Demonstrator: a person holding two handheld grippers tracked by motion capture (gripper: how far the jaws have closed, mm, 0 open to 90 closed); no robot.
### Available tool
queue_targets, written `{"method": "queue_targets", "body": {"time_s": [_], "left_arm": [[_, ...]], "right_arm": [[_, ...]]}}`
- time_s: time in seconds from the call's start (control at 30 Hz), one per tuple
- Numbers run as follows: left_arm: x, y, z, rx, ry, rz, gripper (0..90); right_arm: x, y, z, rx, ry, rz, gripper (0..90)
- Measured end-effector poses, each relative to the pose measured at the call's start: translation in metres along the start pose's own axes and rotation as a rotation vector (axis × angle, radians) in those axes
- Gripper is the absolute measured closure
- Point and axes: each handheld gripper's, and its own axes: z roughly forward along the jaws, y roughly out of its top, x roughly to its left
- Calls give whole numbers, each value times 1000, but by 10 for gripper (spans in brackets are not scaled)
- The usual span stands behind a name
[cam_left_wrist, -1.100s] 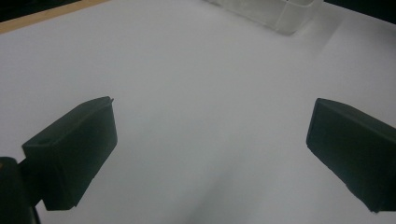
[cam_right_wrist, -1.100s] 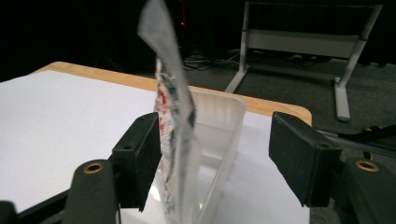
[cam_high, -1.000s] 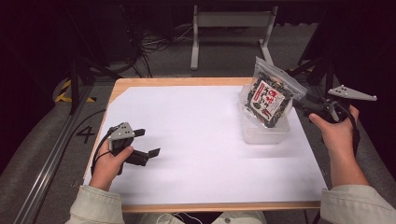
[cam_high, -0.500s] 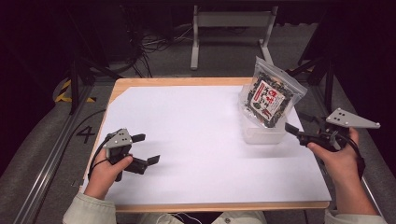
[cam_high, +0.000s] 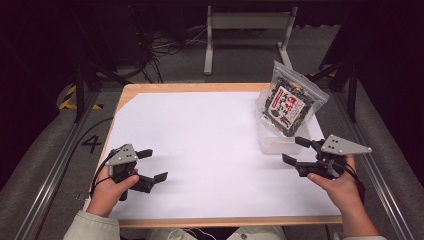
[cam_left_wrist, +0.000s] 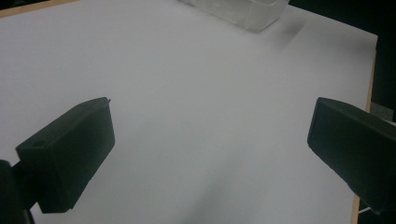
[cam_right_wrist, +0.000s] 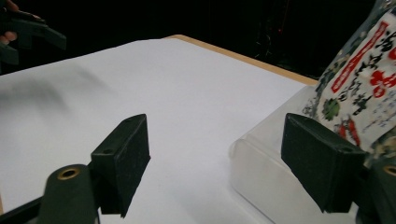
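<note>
A printed snack bag (cam_high: 291, 101) stands upright in a clear plastic tub (cam_high: 278, 145) at the table's right side. In the right gripper view the bag (cam_right_wrist: 369, 74) and tub (cam_right_wrist: 266, 172) sit just ahead of the right-hand jaw. My right gripper (cam_high: 294, 150) hovers low in front of the tub, a little apart from it. Its jaws have just been opening and now stand wide, with nothing between them (cam_right_wrist: 215, 163). My left gripper (cam_high: 154, 165) rests open and empty near the front left of the white sheet (cam_high: 210, 145). The left gripper view looks across to the tub (cam_left_wrist: 243, 9).
The white sheet covers a wooden table (cam_high: 150, 88) whose edge shows at the back and front. Behind it stand a grey metal stand (cam_high: 245, 25) and floor cables (cam_high: 170, 45). Metal rails run along both sides.
My right gripper has come down and back from beside the bag to the front of the tub, and its jaws are wider. The left hand has shifted slightly toward the near edge.
</note>
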Motion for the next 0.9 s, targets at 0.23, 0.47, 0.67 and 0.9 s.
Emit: {"method": "queue_targets", "body": {"time_s": [0.23,0.47,0.67,0.9], "left_arm": [[1,-3,1,-9,-7,8,36],[5,-9,7,-63,-16,-3,28],[10,-16,8,-91,-9,-16,13],[16,-25,11,-123,39,-60,15]], "right_arm": [[5,-21,17,10,28,28,236],[5,-41,34,41,40,42,236],[2,-59,45,85,32,53,236],[4,-70,56,144,39,55,227]]}}
